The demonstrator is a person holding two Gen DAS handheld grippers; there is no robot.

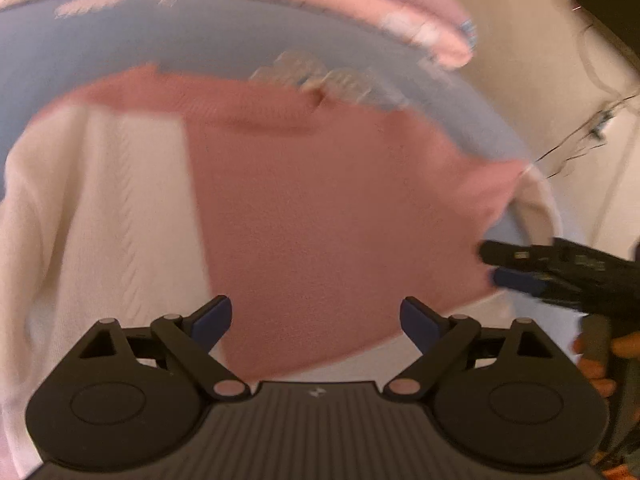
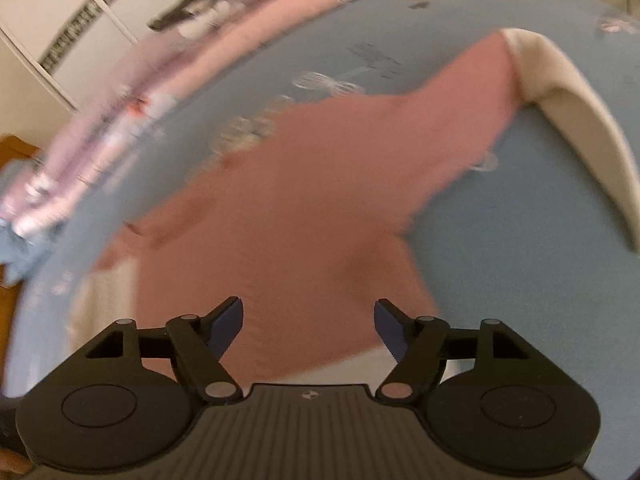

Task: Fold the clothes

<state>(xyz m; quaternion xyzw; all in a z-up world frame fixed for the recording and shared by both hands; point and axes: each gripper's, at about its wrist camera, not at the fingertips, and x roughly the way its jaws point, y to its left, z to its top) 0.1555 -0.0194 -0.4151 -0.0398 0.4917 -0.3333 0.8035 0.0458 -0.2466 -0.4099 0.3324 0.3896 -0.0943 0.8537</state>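
Note:
A pink and cream knit sweater [image 1: 304, 216] lies spread on a blue bedsheet [image 1: 120, 48]. In the left wrist view its left part is cream and its middle is pink. My left gripper [image 1: 316, 326] is open and empty above the sweater's lower hem. The right gripper [image 1: 494, 266] shows at the right edge of that view, near the sweater's right side. In the right wrist view the sweater [image 2: 288, 216] fills the middle, with one sleeve and its cream cuff [image 2: 576, 120] stretched up to the right. My right gripper [image 2: 308, 328] is open and empty above the hem.
A pink floral quilt [image 1: 400, 4] lies along the far side of the bed, also in the right wrist view [image 2: 200, 40]. A white wall with cables [image 1: 592, 128] is at the right. A white wardrobe [image 2: 80, 20] and wooden furniture [image 2: 12, 152] stand beyond the bed.

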